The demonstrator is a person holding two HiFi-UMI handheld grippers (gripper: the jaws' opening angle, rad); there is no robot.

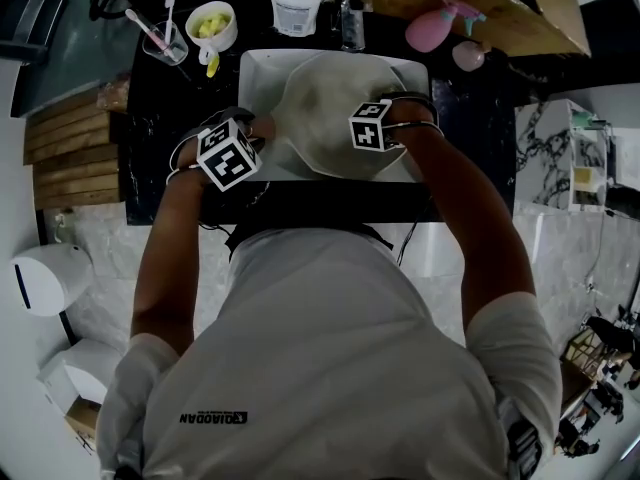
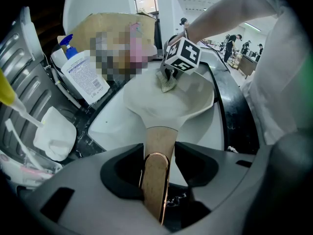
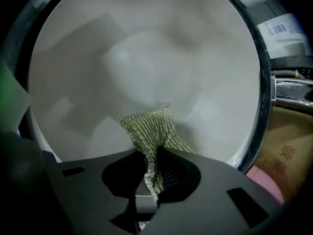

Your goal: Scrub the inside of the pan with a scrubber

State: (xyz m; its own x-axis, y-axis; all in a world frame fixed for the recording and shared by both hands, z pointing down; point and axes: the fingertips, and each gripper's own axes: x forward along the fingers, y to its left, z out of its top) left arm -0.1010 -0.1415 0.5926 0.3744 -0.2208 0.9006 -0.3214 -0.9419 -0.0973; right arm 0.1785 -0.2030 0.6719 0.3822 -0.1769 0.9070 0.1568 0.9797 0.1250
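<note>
Pan [image 1: 330, 108]: sitting in the basin [image 1: 258, 83], holding only the scrubber [image 3: 149, 126].
Left gripper [image 2: 156, 195]: clamping the pan's handle [image 2: 159, 141].
Right gripper [image 3: 151, 180]: pinching the scrubber inside the pan.
Technique: pressing flat and circling toward the pan's wall is probably working best.
Bowl [image 1: 211, 25]: standing beyond the pan, holding yellow pieces.

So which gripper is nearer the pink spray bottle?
Right. The right gripper, in the pan, sits just before the pink spray bottle; the left gripper, on the handle, is farther left.
</note>
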